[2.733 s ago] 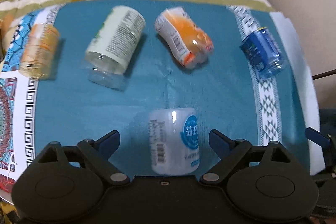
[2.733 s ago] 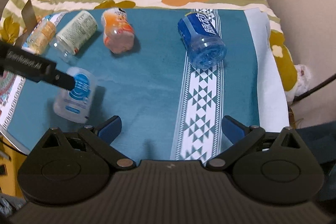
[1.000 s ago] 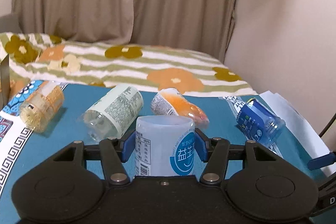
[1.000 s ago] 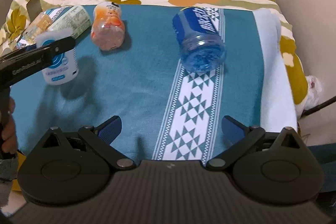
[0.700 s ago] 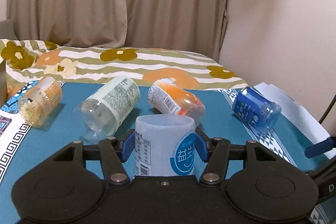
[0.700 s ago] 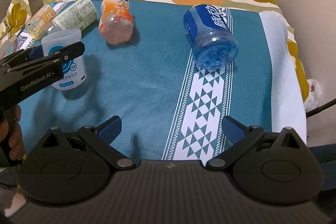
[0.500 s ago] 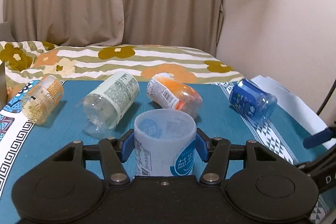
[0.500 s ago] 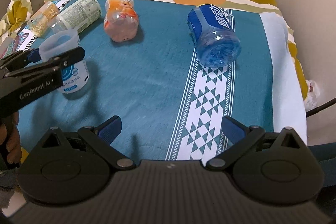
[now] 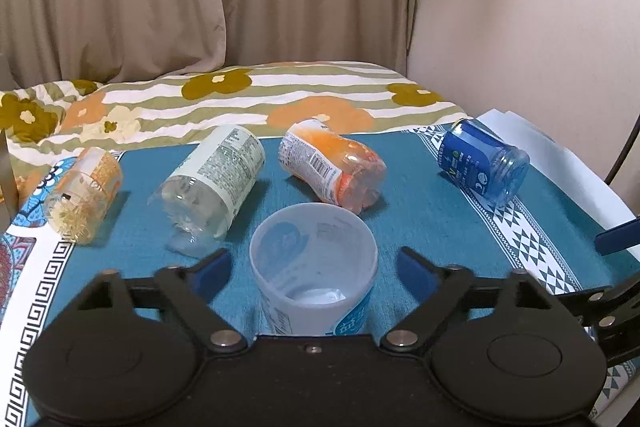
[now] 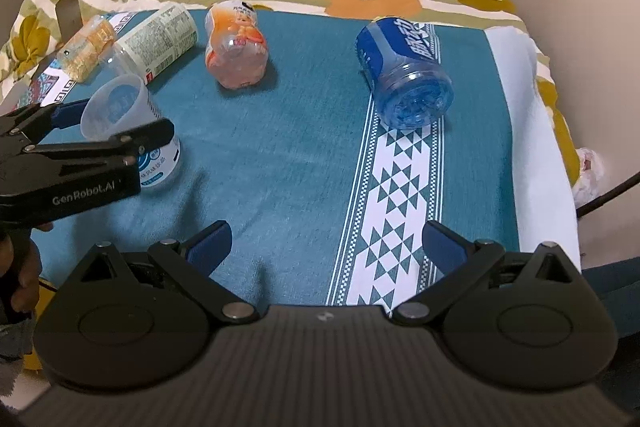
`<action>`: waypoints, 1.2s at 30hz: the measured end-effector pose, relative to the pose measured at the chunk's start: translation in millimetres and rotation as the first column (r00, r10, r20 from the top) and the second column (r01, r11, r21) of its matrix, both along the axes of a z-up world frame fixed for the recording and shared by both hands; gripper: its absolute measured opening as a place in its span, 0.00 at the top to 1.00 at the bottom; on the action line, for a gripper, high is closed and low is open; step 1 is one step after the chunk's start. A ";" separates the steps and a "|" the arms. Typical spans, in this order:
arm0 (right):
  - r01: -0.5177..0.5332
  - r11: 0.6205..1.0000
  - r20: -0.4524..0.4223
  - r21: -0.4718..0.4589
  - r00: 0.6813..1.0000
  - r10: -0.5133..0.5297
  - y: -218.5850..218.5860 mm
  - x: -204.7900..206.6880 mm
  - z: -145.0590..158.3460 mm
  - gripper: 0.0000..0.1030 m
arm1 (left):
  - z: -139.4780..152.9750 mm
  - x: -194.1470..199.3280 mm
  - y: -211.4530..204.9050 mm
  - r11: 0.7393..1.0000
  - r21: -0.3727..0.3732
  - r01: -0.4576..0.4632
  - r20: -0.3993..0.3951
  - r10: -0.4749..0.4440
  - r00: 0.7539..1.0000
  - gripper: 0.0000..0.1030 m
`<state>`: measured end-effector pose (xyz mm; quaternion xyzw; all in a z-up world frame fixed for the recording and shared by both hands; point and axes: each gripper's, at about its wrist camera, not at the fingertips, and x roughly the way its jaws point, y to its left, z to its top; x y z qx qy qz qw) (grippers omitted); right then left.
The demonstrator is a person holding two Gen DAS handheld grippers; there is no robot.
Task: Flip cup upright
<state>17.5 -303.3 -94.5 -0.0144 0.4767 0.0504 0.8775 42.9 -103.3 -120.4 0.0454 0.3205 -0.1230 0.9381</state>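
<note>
White cup: stood upright, mouth up, on the teal cloth at lower centre of the left wrist view; seen at left in the right wrist view.

Left gripper: fingers spread apart on either side of the cup, no contact seen.

Right gripper: fingers held wide apart over bare cloth, nothing between them.

Laid on their sides across the upper cloth: yellow cup, green-labelled cup, orange cup, blue cup.
</note>
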 end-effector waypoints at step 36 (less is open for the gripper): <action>0.173 0.984 0.091 -0.039 0.981 -0.169 55.6 -85.9 103.6 0.00 | 123.6 -92.6 88.4 0.990 0.067 -0.124 -0.182 0.134 0.974 0.04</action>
